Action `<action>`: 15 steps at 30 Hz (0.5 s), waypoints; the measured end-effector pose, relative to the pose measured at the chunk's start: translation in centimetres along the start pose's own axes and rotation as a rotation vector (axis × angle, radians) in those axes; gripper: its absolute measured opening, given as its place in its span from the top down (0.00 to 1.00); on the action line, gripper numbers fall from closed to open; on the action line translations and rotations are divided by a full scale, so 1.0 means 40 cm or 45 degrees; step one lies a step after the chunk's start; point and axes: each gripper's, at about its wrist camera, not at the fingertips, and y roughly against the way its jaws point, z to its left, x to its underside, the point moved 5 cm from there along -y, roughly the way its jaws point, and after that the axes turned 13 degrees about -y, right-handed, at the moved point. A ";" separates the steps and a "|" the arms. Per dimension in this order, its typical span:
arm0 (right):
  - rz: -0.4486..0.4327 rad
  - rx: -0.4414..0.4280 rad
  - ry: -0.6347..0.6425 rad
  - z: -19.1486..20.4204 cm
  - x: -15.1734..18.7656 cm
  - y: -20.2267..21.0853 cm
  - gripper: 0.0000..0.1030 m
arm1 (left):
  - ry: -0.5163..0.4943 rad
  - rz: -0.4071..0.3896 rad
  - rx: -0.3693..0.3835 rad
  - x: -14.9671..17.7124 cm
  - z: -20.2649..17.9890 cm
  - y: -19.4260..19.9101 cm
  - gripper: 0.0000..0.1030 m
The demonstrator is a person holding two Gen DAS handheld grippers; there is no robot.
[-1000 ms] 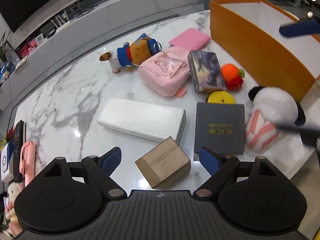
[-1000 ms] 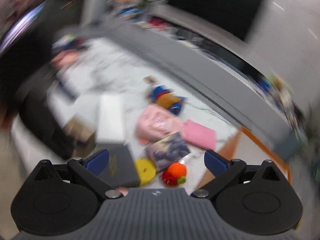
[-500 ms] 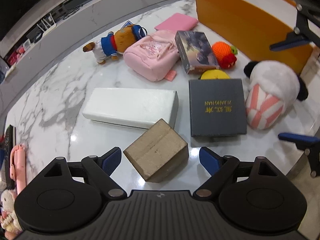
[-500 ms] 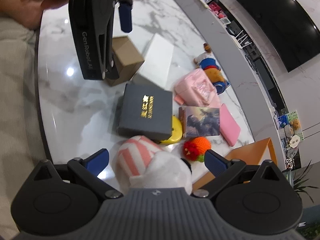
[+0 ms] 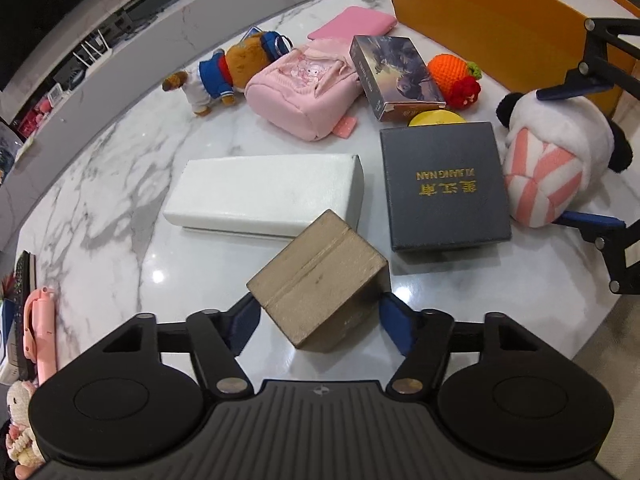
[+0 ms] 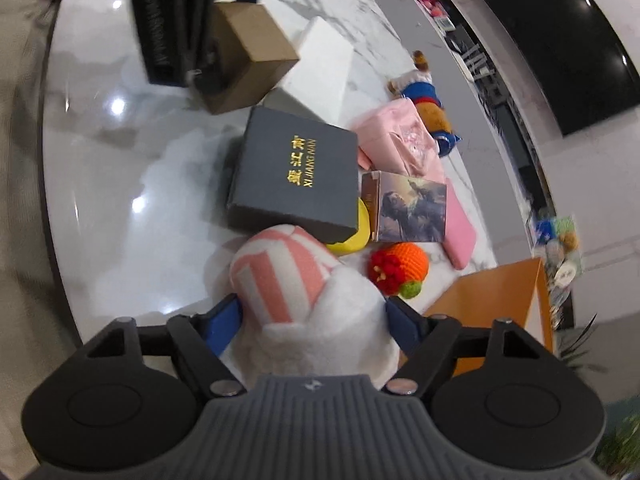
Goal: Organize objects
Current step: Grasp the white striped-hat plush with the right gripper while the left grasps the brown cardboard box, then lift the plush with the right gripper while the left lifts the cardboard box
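My left gripper (image 5: 318, 316) has its blue pads (image 5: 394, 318) against both sides of a small brown cardboard box (image 5: 320, 280) standing on the marble table (image 5: 112, 168). My right gripper (image 6: 314, 320) is closed around a white panda plush with pink stripes (image 6: 296, 284); it also shows in the left wrist view (image 5: 556, 160). An orange box (image 5: 492, 24) stands at the back right. Near it lie a dark grey box (image 5: 444, 184), a white case (image 5: 264, 196) and a picture box (image 5: 396, 72).
A pink backpack (image 5: 304, 88), a bear plush in blue (image 5: 228, 68), a pink pouch (image 5: 352, 26), an orange knitted fruit (image 5: 454, 80) and a yellow disc (image 5: 436, 119) crowd the table's back. The table edge runs at front right. A pink item (image 5: 38, 332) lies at far left.
Both grippers moved forward and narrowed: the left around the cardboard box, the right around the panda plush.
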 end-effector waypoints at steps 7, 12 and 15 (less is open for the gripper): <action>0.057 -0.282 -0.363 -0.048 -0.038 0.040 0.28 | 0.070 0.014 0.083 0.020 0.036 0.015 0.47; 0.132 -0.400 -0.684 -0.068 -0.065 0.043 0.27 | 0.034 0.049 0.154 0.031 0.032 0.023 0.57; 0.171 -0.414 -0.749 -0.069 -0.064 0.039 0.23 | -0.037 0.083 0.239 0.039 0.013 0.029 0.52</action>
